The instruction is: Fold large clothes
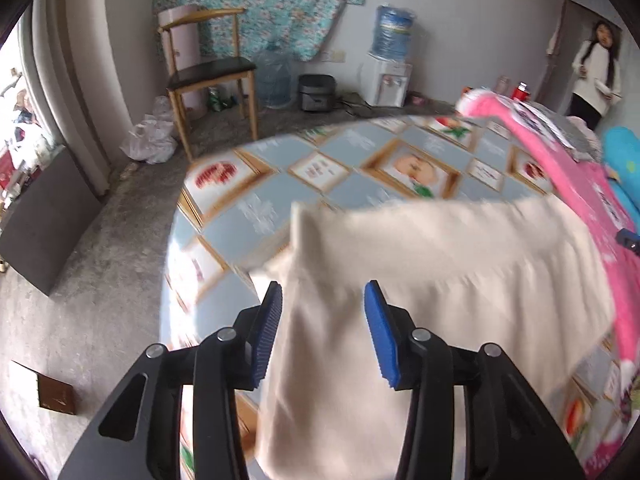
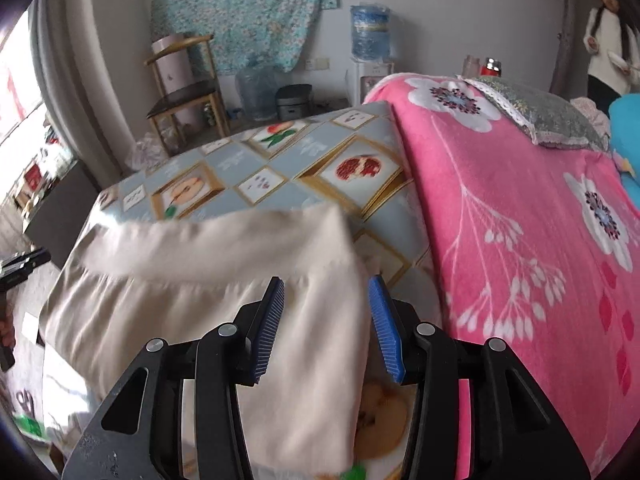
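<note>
Grey walls and a rough concrete floor (image 1: 100, 264). At 11 o'clock a wooden chair (image 1: 208, 76); at 12 a floral cloth (image 1: 260, 4) hangs; at 1 a water dispenser (image 1: 390, 64).

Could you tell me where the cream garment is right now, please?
The cream garment lies on the fruit-patterned tablecloth, left of the pink blanket. In both views one end sits between the open gripper fingers.

One cream garment (image 1: 420, 280), one pink blanket (image 2: 520, 220), one pillow (image 2: 536, 112) – all on one table (image 1: 280, 208). Beyond: one chair (image 1: 208, 76), two water jugs (image 1: 274, 76), one dispenser (image 1: 386, 80), one person (image 1: 596, 76).
</note>
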`<state>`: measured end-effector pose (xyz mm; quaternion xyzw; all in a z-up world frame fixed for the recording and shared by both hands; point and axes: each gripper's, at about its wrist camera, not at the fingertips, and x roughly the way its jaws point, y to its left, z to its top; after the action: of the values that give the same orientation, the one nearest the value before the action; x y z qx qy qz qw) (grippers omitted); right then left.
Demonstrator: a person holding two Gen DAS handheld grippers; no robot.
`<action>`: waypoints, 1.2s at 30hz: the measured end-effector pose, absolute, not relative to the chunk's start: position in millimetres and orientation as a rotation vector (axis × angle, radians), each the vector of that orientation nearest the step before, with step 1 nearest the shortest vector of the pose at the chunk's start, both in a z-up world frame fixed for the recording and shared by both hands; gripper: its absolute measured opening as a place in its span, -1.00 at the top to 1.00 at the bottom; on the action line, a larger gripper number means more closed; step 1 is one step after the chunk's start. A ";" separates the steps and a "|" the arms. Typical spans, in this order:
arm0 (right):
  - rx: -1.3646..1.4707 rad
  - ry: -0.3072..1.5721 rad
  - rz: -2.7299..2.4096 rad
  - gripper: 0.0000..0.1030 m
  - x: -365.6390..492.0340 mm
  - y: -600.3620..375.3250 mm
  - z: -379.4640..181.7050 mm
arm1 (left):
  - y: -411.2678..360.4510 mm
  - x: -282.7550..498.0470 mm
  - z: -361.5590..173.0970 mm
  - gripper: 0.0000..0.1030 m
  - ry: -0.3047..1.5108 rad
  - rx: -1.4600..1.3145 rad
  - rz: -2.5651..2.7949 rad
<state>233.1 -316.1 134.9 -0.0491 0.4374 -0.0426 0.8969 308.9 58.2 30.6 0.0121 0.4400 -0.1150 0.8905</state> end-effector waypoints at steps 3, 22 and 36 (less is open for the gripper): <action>-0.142 0.972 -0.026 0.18 196.7 -291.8 112.1 | 57.9 279.7 8.7 0.19 0.970 -0.031 -0.285; -0.184 0.940 0.039 -0.07 211.6 -225.7 94.9 | 23.5 277.6 12.4 0.04 0.890 -0.041 -0.331; -0.252 0.972 0.058 -0.12 280.4 -199.5 60.2 | 3.2 316.3 -5.2 0.03 0.929 -0.024 -0.267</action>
<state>280.4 -199.5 60.2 -0.1210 0.4658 0.0279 0.8762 316.3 3.2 -5.2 -0.0118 0.4465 -0.1285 0.8854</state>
